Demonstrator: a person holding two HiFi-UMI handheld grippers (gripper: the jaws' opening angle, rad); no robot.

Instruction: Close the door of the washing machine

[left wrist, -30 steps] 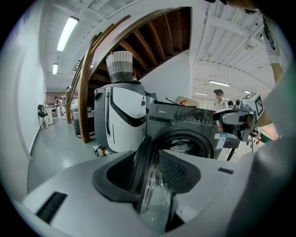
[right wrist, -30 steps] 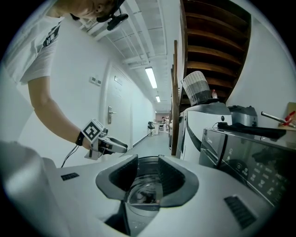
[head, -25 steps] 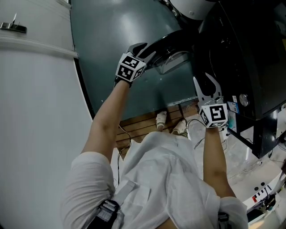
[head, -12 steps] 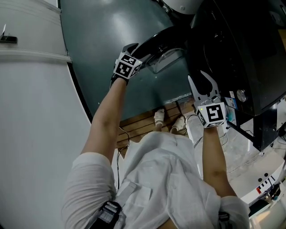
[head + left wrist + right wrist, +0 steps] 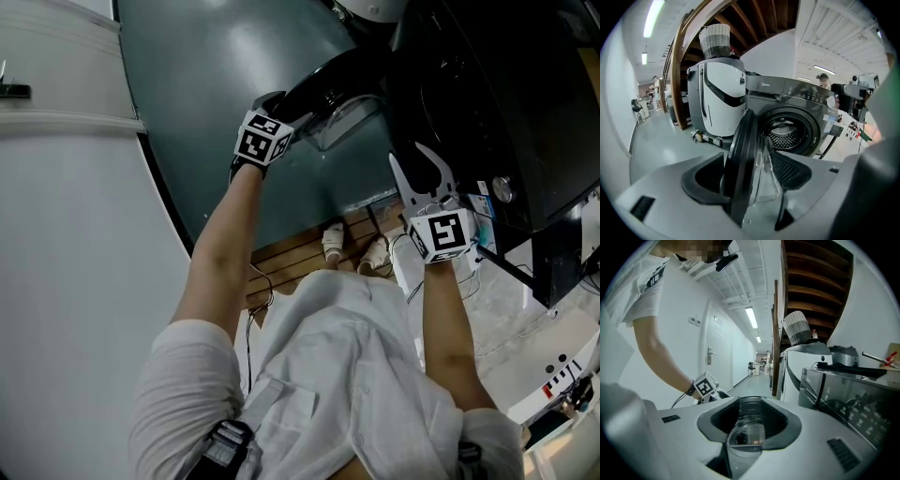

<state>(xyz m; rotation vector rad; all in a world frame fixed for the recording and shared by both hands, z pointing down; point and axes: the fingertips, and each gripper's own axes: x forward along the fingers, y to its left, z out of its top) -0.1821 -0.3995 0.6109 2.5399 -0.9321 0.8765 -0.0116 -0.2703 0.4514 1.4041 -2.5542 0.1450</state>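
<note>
- Left gripper (image 5: 279,105): jaws spread wide and just been opening. The rim of the washing machine door (image 5: 740,159) stands between them, and the pads do not press on it.
- Left gripper's marker cube (image 5: 261,142): sits just behind the jaws, on the side away from the door, at the end of the person's bare left forearm (image 5: 220,253).
- Door: swung open, well clear of the machine's front. It appears edge-on in the left gripper view, as a black ring with a clear glass bowl (image 5: 765,176) bulging from the side that faces the drum.
- Right gripper (image 5: 424,171): white jaws apart in a V and empty. They point towards the door from below and are near it but not touching. In the right gripper view the glass bowl lies straight ahead of the jaws.
- Washing machine (image 5: 799,96): dark grey front-loader beyond the door. Its round drum opening (image 5: 790,133) is uncovered and the perforated drum is visible inside.
- White-and-grey appliance (image 5: 719,91): stands beyond the door, just beside the washing machine, with a woven basket (image 5: 715,40) on top.
- Floor: a strip of wooden boards (image 5: 291,267) lies below the door in the head view, with the person's shoes (image 5: 333,246) on it.
</note>
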